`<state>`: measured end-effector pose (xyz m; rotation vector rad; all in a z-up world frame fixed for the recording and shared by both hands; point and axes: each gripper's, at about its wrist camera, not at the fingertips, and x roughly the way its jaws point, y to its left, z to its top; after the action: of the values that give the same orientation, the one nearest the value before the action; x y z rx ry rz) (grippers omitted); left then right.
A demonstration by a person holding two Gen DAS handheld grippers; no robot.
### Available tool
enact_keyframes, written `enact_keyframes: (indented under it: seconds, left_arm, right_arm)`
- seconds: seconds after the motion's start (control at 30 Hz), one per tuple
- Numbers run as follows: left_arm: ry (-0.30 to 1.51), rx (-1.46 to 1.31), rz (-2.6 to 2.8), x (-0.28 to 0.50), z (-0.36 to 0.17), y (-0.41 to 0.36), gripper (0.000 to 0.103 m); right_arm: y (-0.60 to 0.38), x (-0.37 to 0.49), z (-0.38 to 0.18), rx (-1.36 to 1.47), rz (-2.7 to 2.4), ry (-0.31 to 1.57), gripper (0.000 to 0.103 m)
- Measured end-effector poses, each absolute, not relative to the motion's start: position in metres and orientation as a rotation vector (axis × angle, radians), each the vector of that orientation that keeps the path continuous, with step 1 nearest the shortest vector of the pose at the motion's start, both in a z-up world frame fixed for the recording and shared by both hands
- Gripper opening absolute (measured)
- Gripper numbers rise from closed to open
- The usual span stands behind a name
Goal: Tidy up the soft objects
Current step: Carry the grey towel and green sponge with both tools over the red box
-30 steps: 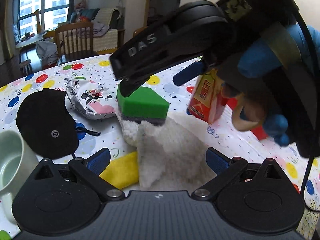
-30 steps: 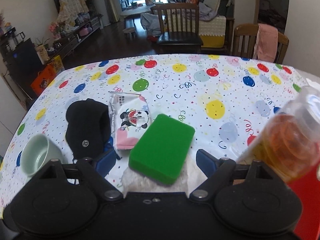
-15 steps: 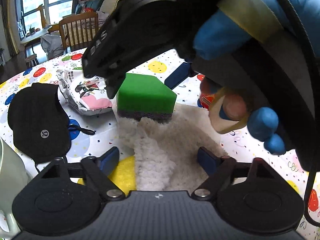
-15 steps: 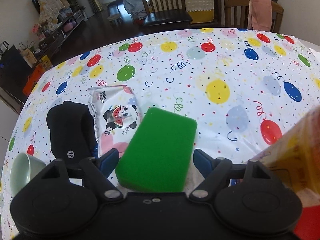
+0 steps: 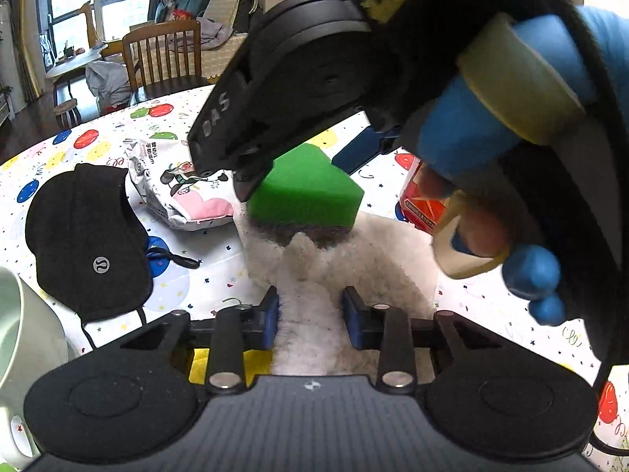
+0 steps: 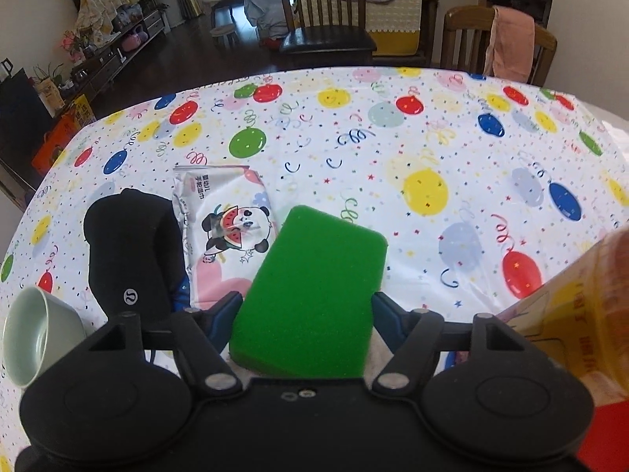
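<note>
A green sponge (image 5: pixel 304 190) with a dark underside lies on a fluffy white towel (image 5: pixel 377 251) on the balloon-print table. My left gripper (image 5: pixel 310 314) is shut on a raised fold of the towel. My right gripper (image 6: pixel 304 310) straddles the green sponge (image 6: pixel 314 295) with its pads at the sponge's two sides; whether they press on it I cannot tell. In the left wrist view the right gripper hangs over the sponge. A black cap (image 5: pixel 88 236) and a panda wet-wipes pack (image 5: pixel 181 188) lie to the left.
A yellow cloth (image 5: pixel 200 365) shows under my left gripper. A pale green cup (image 6: pixel 35 338) lies on its side at the left edge. A red and yellow drink carton (image 6: pixel 582 310) stands right of the sponge. Chairs stand beyond the table's far edge.
My left gripper has closed from wide open onto the towel fold. My right gripper has come down and forward around the green sponge and its fingers have narrowed.
</note>
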<state>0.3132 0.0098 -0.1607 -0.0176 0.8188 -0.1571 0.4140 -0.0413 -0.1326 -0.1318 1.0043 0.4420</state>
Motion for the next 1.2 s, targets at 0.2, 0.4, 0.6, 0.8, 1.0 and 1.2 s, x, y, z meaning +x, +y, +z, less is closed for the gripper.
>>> enact_keyframes:
  seconds: [0.2,0.4,0.6,0.8,1.0,1.2]
  left_arm:
    - [0.809,-0.03,-0.168,0.309,-0.156,0.014,0.019]
    - [0.805,-0.077,-0.182,0.303,-0.147,0.024,0.016]
    - [0.78,-0.109,-0.181,0.295,-0.134,0.033,0.016]
    - [0.761,-0.148,-0.189,0.288,-0.115,0.044,0.016]
    - [0.73,-0.168,-0.202,0.277,-0.087,0.049,0.016]
    - [0.7,-0.174,-0.231,0.266,-0.053,0.043,0.016]
  right_arm:
    - [-0.053,0.405,-0.115,-0.113,0.448,0.97,0.068]
    - [-0.067,0.384,-0.083,-0.119,0.499,0.92,0.068]
    - [-0.088,0.356,-0.054,-0.112,0.549,0.882,0.068]
    - [-0.119,0.322,-0.025,-0.108,0.578,0.835,0.068]
    - [-0.155,0.296,-0.008,-0.057,0.553,0.813,0.068]
    - [-0.182,0.279,0.0,-0.048,0.515,0.79,0.068]
